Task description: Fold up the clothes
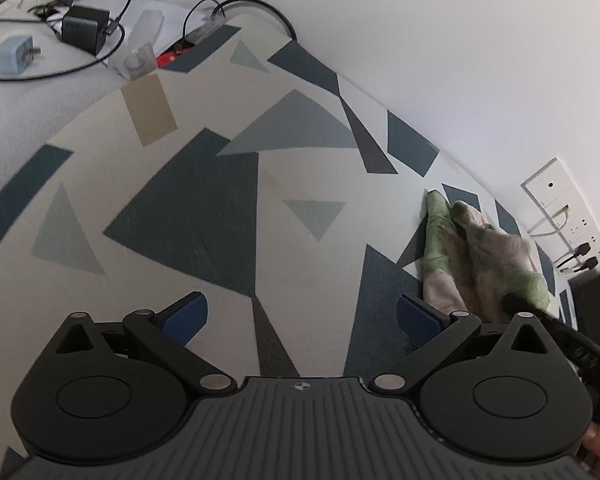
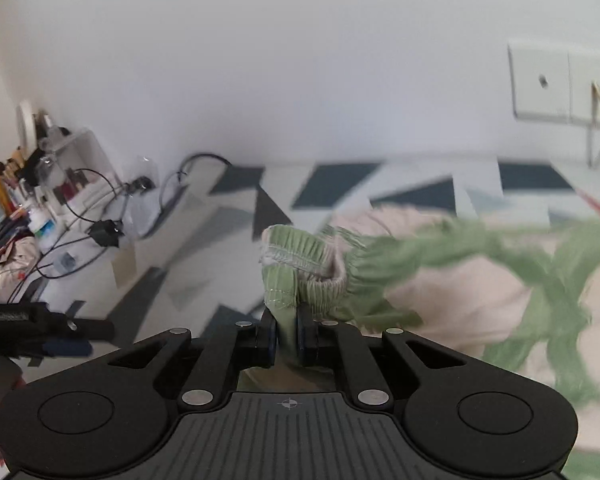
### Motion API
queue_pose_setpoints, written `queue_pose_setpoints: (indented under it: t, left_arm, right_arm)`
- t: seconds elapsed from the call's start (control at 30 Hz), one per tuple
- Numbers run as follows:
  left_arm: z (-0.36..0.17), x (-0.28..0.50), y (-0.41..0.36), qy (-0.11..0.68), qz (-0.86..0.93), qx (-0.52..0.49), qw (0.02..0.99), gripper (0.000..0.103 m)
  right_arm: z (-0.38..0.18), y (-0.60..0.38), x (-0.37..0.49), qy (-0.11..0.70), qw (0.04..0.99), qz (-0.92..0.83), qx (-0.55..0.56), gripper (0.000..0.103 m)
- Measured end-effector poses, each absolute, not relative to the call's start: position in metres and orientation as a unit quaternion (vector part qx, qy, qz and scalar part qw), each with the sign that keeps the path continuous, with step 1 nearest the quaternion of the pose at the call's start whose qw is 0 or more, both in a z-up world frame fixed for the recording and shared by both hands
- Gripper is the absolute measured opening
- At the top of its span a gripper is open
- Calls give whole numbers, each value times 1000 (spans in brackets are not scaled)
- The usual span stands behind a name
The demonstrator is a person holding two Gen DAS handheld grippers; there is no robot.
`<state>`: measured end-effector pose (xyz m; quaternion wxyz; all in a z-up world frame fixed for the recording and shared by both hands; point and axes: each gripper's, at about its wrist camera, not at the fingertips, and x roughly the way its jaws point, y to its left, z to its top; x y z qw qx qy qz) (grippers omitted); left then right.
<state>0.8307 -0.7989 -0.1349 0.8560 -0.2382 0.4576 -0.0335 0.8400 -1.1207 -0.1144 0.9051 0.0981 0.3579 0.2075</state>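
My left gripper [image 1: 302,314] hangs over the patterned surface [image 1: 204,200], its blue-padded fingers [image 1: 186,314] spread wide apart with nothing between them. Past the surface's far left edge sit a black charger [image 1: 85,28] and a pale blue plug [image 1: 14,54] among loose cables. The garment [image 1: 476,256], green and pale pink, lies to the right of my left fingers, close beside the right one, bunched up along the surface's far side near the wall. My right gripper [image 2: 286,338] has its fingers [image 2: 266,340] pinched together on the garment's [image 2: 460,288] green ribbed waistband, which stands up just above them. The rest of the cloth trails off blurred to the right, over the surface [image 2: 340,188]. My left gripper [image 2: 40,332] shows at the left edge of the right wrist view, level with the right one.
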Motion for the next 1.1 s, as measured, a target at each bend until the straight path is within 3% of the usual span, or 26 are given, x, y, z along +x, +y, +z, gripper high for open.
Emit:
queue_pose_setpoints:
  t: [0.2, 0.5, 0.53, 0.63, 0.67, 0.8, 0.97, 1.1]
  left_arm:
    - [-135, 828, -803, 464, -40, -223, 857, 102]
    - [-134, 841, -807, 460, -45, -235, 855, 102]
    - [-135, 843, -811, 462, -47, -234, 854, 102]
    - [-137, 848, -826, 469, -60, -228, 851, 102]
    - [-136, 849, -831, 467, -68, -224, 853, 102]
    - [-128, 854, -856, 451, -98, -176, 870, 102]
    - [-112, 847, -903, 390, -199, -30, 899, 102]
    - [-107, 831, -944, 316, -296, 121, 893, 103]
  right_arm:
    - [-145, -1075, 841, 413, 871, 256, -73, 10]
    - [-98, -1093, 816, 387, 872, 279, -109, 9]
    - [-102, -1092, 817, 397, 865, 284, -111, 12]
    - [-115, -1085, 815, 406, 859, 284, -130, 53]
    - [-116, -1084, 814, 405, 859, 284, -132, 53]
    - [-90, -1117, 828, 378, 879, 292, -2, 53]
    - [-104, -1155, 897, 429, 861, 206, 181, 46]
    - [-128, -1141, 935, 476, 839, 181, 192, 46]
